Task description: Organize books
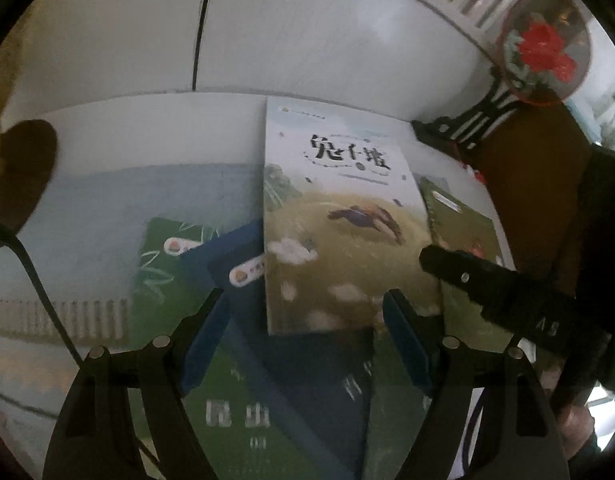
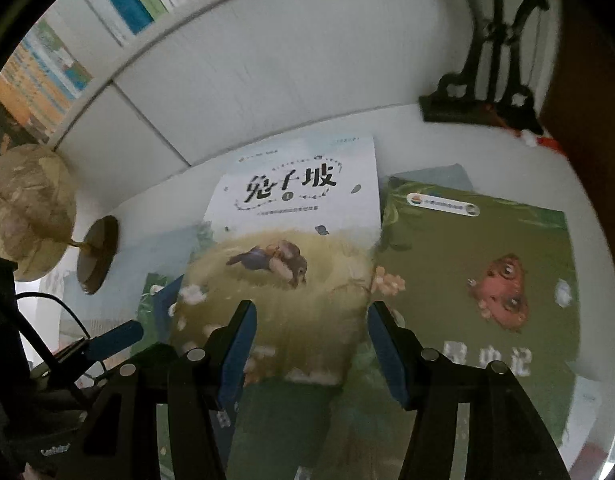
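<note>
Loose books ahead of and beneath the jaws: four — rabbit book (image 2: 291, 240), toad book (image 2: 479, 280), navy book (image 1: 243, 264), bamboo book (image 1: 163, 264). Globe (image 2: 27, 208): one. Ornament stand (image 2: 491, 80): one.

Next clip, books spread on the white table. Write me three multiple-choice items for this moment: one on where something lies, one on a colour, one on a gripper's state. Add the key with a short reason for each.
1. Where does the pale book with a rabbit in a grassy field lie?
A. On top of the other books
B. Upright on the shelf
C. Under the globe

2. What colour is the cover of the book with the reddish insect?
A. Yellow
B. Green
C. Black

3. How is the right gripper?
A. Shut on the rabbit book
B. Shut on a cable
C. Open, holding nothing

Key: A, its edges overlap the dark blue book and the green books around it; B, the cover around the insect is green; C, the blue pads stand apart above the cover with nothing pinched between them.
</note>
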Demonstrator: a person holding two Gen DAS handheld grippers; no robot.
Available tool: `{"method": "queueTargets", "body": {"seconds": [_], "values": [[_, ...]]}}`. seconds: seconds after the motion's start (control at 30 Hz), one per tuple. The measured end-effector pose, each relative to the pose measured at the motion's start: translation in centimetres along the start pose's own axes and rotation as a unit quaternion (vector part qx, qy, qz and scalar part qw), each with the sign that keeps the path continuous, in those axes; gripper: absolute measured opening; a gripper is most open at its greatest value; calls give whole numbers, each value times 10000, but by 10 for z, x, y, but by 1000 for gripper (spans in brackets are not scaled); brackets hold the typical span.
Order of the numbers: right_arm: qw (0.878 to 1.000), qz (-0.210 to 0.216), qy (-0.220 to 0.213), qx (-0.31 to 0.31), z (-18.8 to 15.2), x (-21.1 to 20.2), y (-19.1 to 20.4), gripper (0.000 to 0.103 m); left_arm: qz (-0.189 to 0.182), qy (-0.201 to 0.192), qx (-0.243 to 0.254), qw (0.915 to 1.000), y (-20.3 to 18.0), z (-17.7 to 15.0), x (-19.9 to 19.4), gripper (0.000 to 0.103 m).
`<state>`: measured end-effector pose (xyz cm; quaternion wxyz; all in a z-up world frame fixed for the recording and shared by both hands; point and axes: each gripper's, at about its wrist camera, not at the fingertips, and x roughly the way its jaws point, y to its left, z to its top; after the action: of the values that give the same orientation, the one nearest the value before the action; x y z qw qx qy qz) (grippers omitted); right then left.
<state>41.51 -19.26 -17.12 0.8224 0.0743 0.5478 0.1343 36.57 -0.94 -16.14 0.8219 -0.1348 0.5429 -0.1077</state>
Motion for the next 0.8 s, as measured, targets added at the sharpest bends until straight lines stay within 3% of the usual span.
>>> {"method": "queueTargets", "body": {"seconds": [0.13, 0.3, 0.5, 0.63, 0.8], "values": [[9997, -187, -24, -150, 5, 14, -1, 56, -198, 174, -22, 9997, 2, 5, 15, 77], [9996, -220, -68, -157, 11, 19, -7, 56, -190, 101, 56, 9998, 0, 5, 15, 77], [9999, 128, -102, -36, 25, 21, -13, 56, -480, 172, 173, 9986, -7, 4, 21, 77], [9995, 239, 202, -36, 30, 35, -13, 57, -544, 160, 131, 9983, -7, 3, 23, 77], [9997, 136, 130, -134, 27, 35, -15, 57, -927, -12, -102, 9956, -3, 1, 12, 76]]}}
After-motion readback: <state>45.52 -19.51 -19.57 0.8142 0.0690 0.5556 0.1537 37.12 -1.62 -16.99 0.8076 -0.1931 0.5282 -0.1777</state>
